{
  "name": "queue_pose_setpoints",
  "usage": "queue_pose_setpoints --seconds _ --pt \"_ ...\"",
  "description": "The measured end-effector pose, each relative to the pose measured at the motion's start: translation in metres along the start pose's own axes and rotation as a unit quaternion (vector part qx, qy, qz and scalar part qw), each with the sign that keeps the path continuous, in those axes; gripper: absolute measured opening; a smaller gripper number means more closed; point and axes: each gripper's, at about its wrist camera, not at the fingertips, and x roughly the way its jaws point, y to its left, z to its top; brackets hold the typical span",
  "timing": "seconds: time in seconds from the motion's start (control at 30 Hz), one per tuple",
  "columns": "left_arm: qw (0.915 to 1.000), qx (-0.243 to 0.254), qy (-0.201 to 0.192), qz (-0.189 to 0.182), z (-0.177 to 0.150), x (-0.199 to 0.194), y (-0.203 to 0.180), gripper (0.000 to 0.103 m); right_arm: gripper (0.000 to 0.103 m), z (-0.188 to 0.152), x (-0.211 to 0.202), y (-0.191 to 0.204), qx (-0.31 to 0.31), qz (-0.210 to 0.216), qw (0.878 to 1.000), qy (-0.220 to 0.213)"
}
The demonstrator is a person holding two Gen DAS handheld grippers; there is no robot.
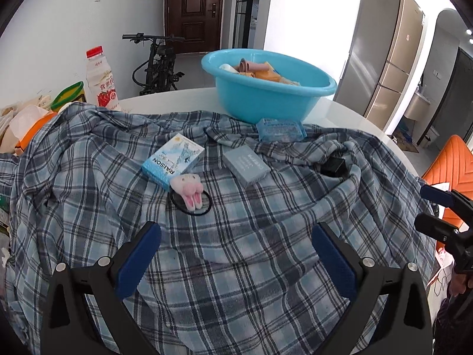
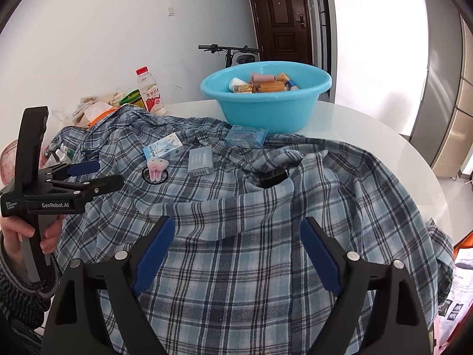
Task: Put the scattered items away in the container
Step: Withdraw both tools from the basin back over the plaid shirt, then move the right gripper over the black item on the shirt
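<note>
Jaws of both the left gripper (image 1: pixel 236 254) and right gripper (image 2: pixel 236 245) gape wide and empty; grabbing the box (image 1: pixel 173 161) could snag the loose shirt (image 1: pixel 236 266).

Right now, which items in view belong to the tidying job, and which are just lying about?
Job items:
blue basin
RAISON box
grey box
blue tissue pack
bunny hair tie
black object, half hidden in folds

Lying about:
plaid shirt
drink bottle
bicycle
fridge
</note>
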Motion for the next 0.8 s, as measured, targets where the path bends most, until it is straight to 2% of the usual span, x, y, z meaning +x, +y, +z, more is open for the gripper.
queue_pose_setpoints --seconds 0.2,0.43,0.8 --pt "0.9998 0.015 0.006 0.008 -0.014 0.006 -0.004 0.103 0.087 -0.012 0.013 -0.004 0.007 -0.001 1.000 0.029" --pt "0.9999 0.007 0.001 0.014 -0.013 0.005 0.005 0.103 0.087 -0.017 0.020 -0.008 0.005 -0.007 0.999 0.042" --pt "0.9997 0.005 0.018 0.016 -0.010 0.015 0.016 0.103 0.087 -0.020 0.035 -0.006 0.007 0.006 0.998 0.060"
